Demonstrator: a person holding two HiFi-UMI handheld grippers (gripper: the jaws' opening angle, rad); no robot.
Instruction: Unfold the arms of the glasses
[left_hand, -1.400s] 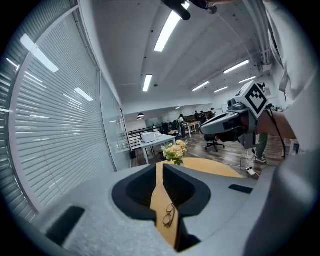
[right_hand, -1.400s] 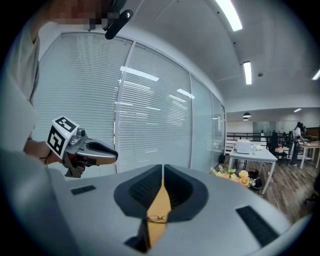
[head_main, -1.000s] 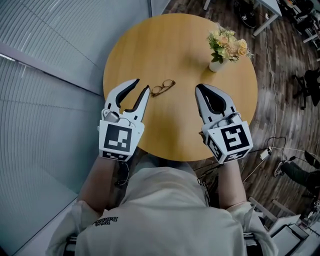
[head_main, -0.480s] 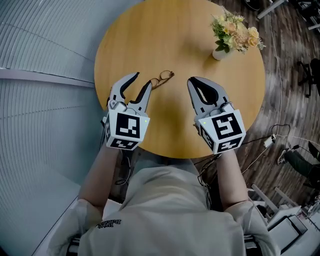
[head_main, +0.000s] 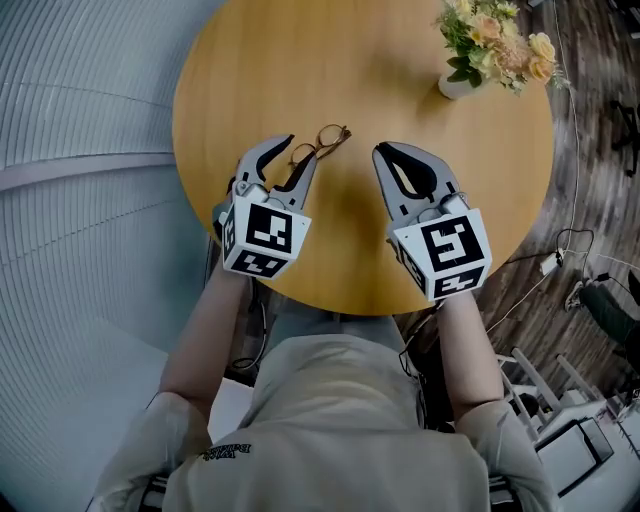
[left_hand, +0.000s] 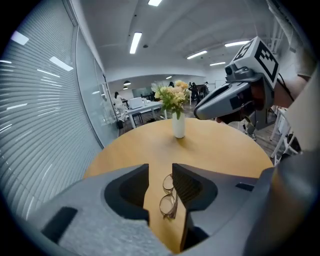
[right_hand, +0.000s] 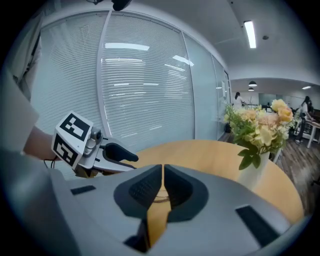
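Observation:
A pair of thin-rimmed glasses (head_main: 322, 142) lies folded on the round wooden table (head_main: 400, 80). My left gripper (head_main: 298, 150) hovers just short of them, its jaws opening with nothing pressed between them. In the left gripper view the glasses (left_hand: 169, 197) show through the gap of that gripper (left_hand: 160, 169), lying flat on the wood. My right gripper (head_main: 382, 150) is to the right of the glasses, jaws shut and empty. In the right gripper view a sliver of the glasses (right_hand: 163, 199) shows below its closed tips (right_hand: 163, 167).
A white vase of flowers (head_main: 495, 45) stands at the table's far right and also shows as the vase (left_hand: 178, 125) ahead of the left gripper. A glass wall with blinds runs along the left. Cables and office furniture lie on the dark floor to the right.
Both grippers have come down and forward toward the table. The left gripper's tips now sit beside the glasses; the right one has drawn in closer too.

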